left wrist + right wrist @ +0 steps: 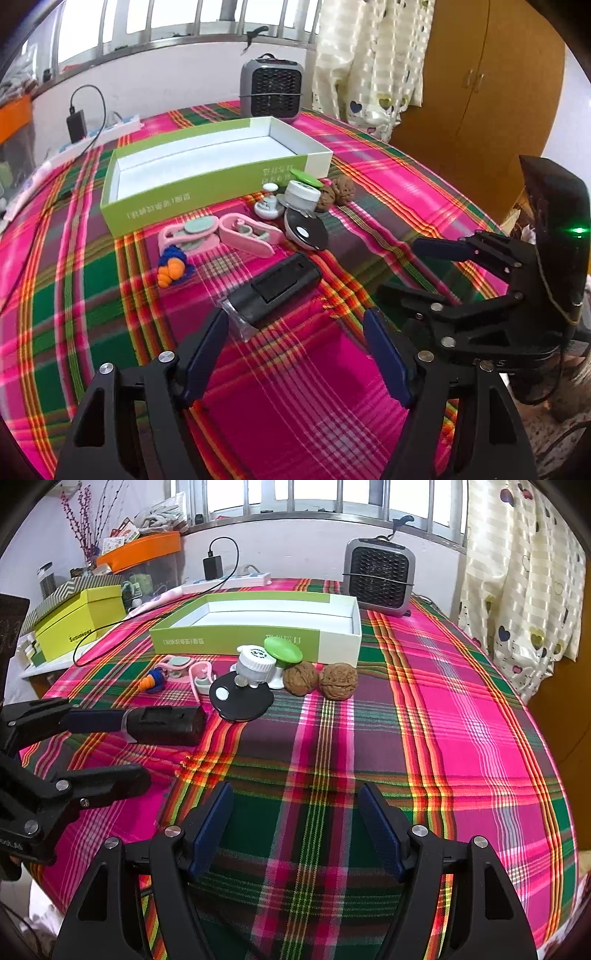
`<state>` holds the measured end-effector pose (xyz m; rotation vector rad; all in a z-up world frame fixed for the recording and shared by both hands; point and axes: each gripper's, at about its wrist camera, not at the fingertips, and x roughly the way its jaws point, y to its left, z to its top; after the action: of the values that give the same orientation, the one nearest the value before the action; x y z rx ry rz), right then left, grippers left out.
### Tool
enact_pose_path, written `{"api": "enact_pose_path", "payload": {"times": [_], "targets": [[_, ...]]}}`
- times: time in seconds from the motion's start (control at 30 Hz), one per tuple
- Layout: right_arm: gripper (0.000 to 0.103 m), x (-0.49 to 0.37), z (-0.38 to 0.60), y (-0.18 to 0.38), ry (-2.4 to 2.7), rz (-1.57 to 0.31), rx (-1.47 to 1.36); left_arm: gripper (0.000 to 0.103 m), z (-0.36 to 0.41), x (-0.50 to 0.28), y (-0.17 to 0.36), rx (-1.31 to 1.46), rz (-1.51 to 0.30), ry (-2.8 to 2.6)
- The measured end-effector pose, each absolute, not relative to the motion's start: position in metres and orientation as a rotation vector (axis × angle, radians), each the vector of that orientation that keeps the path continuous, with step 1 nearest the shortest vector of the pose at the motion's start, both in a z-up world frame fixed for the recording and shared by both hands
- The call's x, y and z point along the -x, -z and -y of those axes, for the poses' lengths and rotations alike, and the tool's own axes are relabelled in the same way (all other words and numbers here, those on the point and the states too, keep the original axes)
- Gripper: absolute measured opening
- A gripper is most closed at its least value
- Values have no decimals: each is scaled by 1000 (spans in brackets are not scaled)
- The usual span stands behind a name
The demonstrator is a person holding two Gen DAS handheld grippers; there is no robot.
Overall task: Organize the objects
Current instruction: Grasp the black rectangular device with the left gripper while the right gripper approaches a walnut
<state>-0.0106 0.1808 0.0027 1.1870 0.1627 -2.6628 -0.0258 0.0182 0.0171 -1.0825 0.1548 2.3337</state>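
A black cylindrical device (pixel 275 291) in clear wrap lies on the plaid tablecloth. My left gripper (pixel 295 321) is open just short of it; in the right wrist view its upper finger (pixel 96 718) reaches the device's (pixel 166 725) near end. My right gripper (pixel 295 794) is open over bare cloth, nothing between its fingers. Behind stands an open green-and-white box (pixel 184 199), empty. In front of the box sit two walnuts (pixel 321 681), a white bottle (pixel 255 666), a green disc (pixel 283 650), a black round disc (pixel 240 699), pink clips (pixel 243 234) and an orange-and-blue toy (pixel 171 267).
A grey heater (pixel 378 576) stands at the table's back right. A power strip with a charger and cable (pixel 221 579) runs along the back left, beside a yellow-green box (pixel 77 620). A curtain (pixel 524 572) hangs past the right edge.
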Motion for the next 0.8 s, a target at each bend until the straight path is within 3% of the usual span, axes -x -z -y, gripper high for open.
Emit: {"api": "enact_pose_path", "payload": {"times": [0.4, 0.8], "targets": [[71, 14, -186, -4, 2617, -182, -1194, 74, -24, 48, -20, 1055, -278, -2350], [71, 29, -198, -4, 2626, -152, -1234, 48, -33, 51, -10, 1086, -331, -2305]]}}
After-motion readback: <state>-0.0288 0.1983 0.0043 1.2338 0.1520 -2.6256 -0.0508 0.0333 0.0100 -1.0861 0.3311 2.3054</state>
